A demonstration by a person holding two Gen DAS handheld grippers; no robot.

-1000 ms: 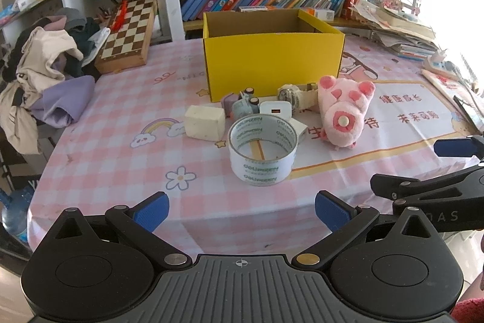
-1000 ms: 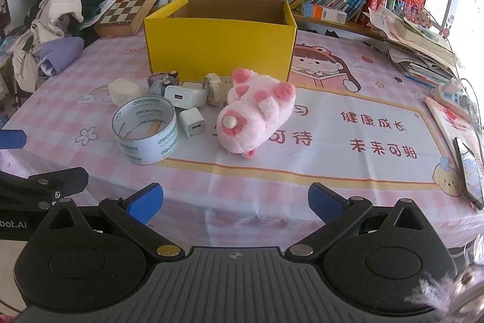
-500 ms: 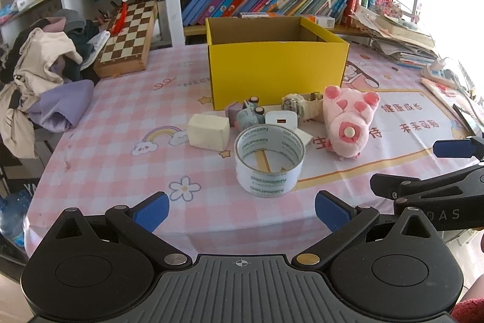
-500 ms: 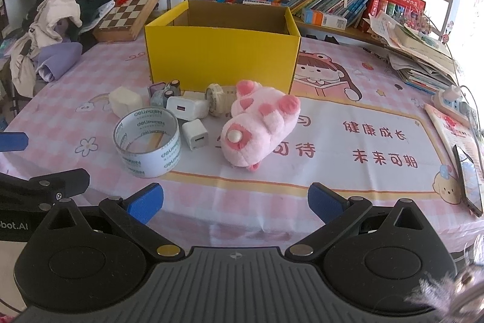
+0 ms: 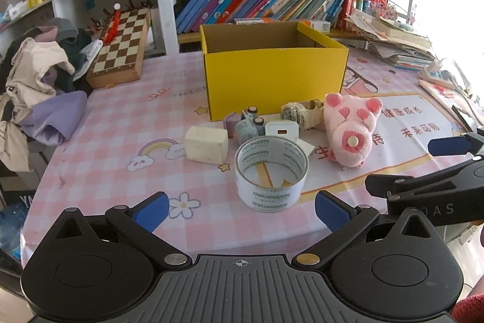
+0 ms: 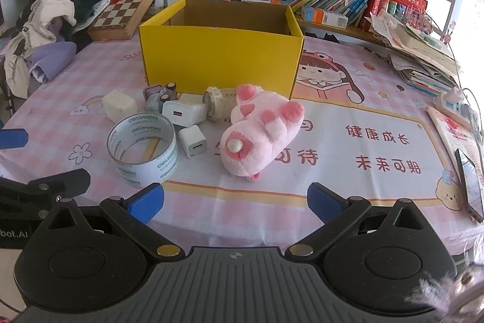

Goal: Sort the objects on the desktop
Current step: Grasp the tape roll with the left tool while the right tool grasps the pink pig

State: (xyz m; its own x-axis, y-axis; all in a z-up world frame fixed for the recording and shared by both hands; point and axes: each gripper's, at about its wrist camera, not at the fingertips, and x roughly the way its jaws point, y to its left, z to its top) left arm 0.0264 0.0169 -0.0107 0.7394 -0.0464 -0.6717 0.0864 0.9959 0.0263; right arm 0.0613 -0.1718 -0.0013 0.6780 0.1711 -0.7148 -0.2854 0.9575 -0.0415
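Observation:
An open yellow box (image 5: 273, 79) (image 6: 220, 56) stands mid-table. In front of it lie a clear tape roll (image 5: 271, 173) (image 6: 142, 150), a pink plush pig (image 5: 351, 130) (image 6: 260, 129), two white chargers (image 6: 183, 112) (image 6: 192, 140), a cream block (image 5: 206, 144) (image 6: 118, 105), a cream watch (image 5: 299, 112) (image 6: 216, 105) and small grey bottles (image 5: 248, 124). My left gripper (image 5: 242, 211) is open and empty, just short of the tape roll. My right gripper (image 6: 236, 199) is open and empty, just short of the pig.
A chessboard (image 5: 122, 50) and a pile of clothes (image 5: 39, 87) lie at the left. Bookshelves (image 5: 272, 2) run along the back. Stacked papers (image 6: 423, 56), a power strip (image 6: 453, 105) and a phone (image 6: 469, 183) lie at the right edge.
Both grippers have drawn slightly up and back, so the objects sit a little farther away. Nothing on the table has moved.

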